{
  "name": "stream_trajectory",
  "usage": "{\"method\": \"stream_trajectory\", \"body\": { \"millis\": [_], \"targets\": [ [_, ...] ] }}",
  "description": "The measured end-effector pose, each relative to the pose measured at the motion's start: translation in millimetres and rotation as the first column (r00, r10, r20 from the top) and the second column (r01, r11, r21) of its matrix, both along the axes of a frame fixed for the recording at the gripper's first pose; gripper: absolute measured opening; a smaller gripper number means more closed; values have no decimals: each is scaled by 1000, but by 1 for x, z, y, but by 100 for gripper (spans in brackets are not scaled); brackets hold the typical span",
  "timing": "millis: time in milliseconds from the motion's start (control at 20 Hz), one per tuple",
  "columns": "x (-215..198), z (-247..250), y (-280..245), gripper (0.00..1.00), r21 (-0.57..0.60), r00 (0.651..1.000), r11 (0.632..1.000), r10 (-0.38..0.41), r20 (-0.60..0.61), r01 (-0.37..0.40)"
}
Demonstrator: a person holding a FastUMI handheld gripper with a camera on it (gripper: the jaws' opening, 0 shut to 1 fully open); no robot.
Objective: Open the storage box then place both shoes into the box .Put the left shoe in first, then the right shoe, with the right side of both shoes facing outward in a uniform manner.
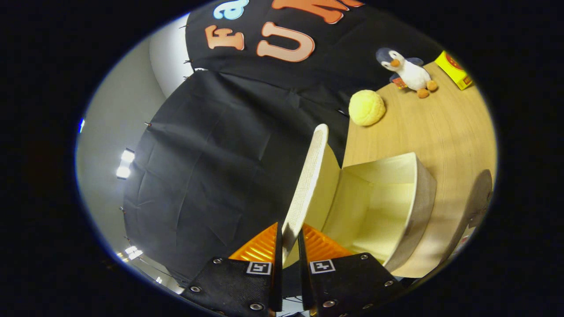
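The one camera rides on the gripper and looks forward along its two fingers, which stand close together with the edge of the box's raised lid pinched between them. The view is rolled hard to one side, so the table runs upright on the right of the fingers and the booth's cloth wall on their left. The lens sits very near the lid and looks into the open box just ahead and right of the fingers. Well beyond them, far up the table, lie a yellow ball, a toy penguin and a yellow carton. Wide fisheye bending curves the table's edges.
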State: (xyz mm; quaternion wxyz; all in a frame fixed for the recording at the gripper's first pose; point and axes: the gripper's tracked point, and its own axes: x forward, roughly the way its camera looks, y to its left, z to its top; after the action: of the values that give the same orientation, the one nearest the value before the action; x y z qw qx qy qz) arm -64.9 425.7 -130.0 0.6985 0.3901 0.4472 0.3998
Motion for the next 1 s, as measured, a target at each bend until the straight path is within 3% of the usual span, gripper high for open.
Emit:
{"method": "stream_trajectory", "body": {
  "millis": [550, 950, 1000],
  "targets": [
    [4, 20, 134, 17, -63, 998, 997, 47, 43, -44],
    [4, -25, 220, 18, -144, 999, 989, 9, -38, -14],
    [3, -32, 224, 21, -153, 999, 988, 10, -52, -17]
  ]
}}
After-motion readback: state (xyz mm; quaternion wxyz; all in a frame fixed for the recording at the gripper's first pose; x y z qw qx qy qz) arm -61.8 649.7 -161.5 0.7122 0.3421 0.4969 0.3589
